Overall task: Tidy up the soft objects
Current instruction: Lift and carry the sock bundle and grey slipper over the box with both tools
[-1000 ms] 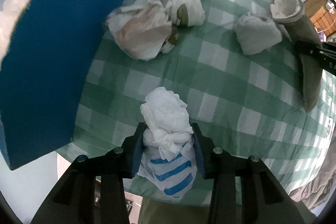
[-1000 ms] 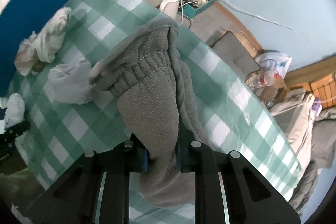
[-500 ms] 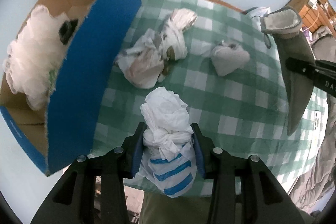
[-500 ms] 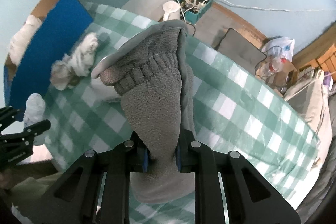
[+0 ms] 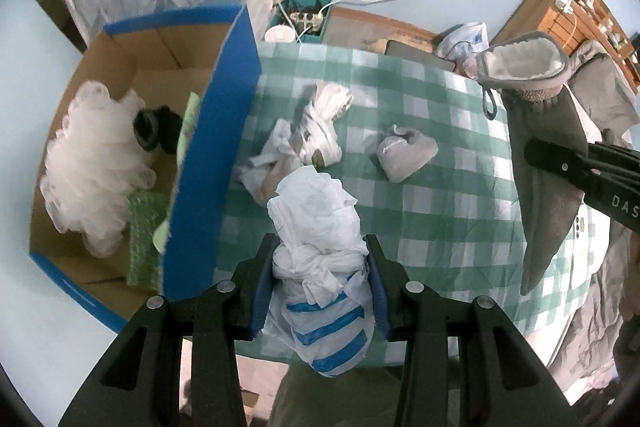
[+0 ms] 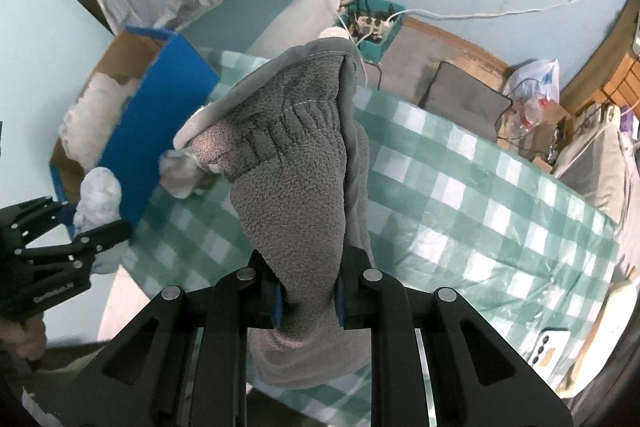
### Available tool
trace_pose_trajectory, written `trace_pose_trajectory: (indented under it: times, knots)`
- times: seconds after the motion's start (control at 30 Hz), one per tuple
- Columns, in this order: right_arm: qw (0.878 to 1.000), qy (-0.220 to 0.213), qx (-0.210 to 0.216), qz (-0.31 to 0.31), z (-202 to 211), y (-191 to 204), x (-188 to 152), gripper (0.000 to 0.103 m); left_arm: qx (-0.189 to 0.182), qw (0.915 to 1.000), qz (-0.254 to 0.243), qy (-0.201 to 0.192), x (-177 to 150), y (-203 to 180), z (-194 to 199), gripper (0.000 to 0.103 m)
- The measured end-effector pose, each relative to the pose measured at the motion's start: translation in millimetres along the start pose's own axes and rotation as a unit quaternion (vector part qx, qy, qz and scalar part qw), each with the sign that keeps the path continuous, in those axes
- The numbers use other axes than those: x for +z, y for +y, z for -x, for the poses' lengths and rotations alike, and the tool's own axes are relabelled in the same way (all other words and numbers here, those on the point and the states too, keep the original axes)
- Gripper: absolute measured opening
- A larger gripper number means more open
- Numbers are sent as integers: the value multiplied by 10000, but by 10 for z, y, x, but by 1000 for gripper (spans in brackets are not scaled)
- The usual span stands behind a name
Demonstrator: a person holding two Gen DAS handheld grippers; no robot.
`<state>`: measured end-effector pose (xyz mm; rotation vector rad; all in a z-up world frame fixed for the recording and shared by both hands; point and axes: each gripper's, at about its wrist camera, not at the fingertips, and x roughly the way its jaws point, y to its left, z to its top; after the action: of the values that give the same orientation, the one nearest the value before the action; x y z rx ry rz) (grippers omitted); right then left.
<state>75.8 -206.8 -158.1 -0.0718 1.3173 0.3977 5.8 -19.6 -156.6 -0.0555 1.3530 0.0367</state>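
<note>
**Both tongs loaded, box off to the left**

Left tongs [image 5: 320, 283] are clenched on a knotted white plastic bag [image 5: 320, 227] with blue stripes, its crumpled top sticking up past the fingertips and the striped end hanging below them. Right tongs [image 6: 308, 295] are clamped on a grey fleece slipper-sock [image 6: 296, 179], gripped low down, with the cuff standing up and away from them.

By my reading, the step in hand is the carry: both items are held above the bench [image 5: 452, 227], neither released. The next move calls for swinging each load leftward over the blue wall of the cardboard box [image 5: 212, 155] and opening the tongs only once the item hangs past that wall, or it may catch on the rim.

Just left of the left tongs, the box holds a white mesh puff [image 5: 92, 163], something black [image 5: 154, 127] and a green knitted piece [image 5: 144, 227]. Ahead of the left tongs, on the checked cloth, lie a heap of crumpled bags [image 5: 304, 143] and, further right, a small grey bundle [image 5: 406, 155], both yet to be collected.
</note>
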Motion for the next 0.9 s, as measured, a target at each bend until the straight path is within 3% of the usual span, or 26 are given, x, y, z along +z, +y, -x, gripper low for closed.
trace_pose_trajectory:
  times: [0.33,0.9]
  knots:
    - [9995,-270,148,-77,251,229,63,16,-62,9997,-107,-197,59,137,282,43]
    - [9976,-386,578,63,284,808,275,16,62,9989,307,-343,32,740,478,43]
